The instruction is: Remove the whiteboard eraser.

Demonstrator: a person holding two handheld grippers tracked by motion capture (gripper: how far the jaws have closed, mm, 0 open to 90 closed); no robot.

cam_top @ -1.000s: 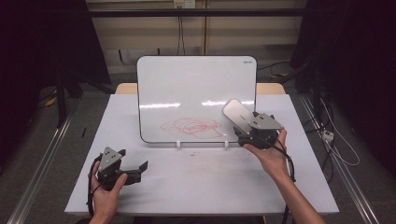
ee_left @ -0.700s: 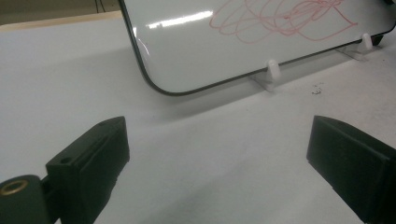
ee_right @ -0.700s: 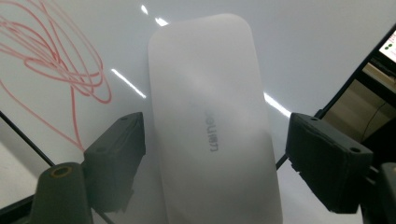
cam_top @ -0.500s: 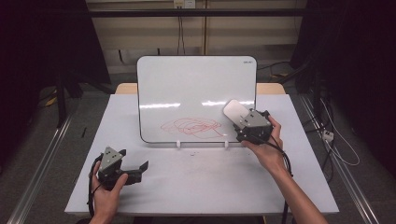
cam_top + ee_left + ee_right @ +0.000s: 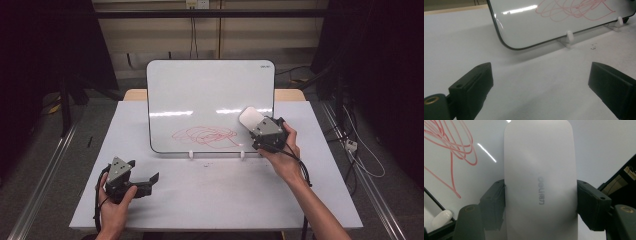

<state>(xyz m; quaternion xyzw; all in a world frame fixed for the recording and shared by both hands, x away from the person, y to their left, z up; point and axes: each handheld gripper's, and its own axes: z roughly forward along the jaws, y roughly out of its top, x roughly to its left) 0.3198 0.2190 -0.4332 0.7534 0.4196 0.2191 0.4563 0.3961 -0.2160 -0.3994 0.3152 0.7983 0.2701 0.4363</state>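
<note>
Eraser [image 5: 540, 182]: a smooth white oblong with rounded ends and a faint grey logo on its back, clamped across its width between the jaws of the right gripper [image 5: 261, 131], which have just been closing on it. It sits up against the whiteboard [image 5: 210, 90], right of the red scribble [image 5: 205, 136]. Left gripper [image 5: 142, 180] rests on the worktop [image 5: 225, 195], jaws wide apart with nothing between.

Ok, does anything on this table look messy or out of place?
Only the red scribble low on the whiteboard, plus dark specks on the table near its foot. The right gripper holds a white eraser beside the scribble.
</note>
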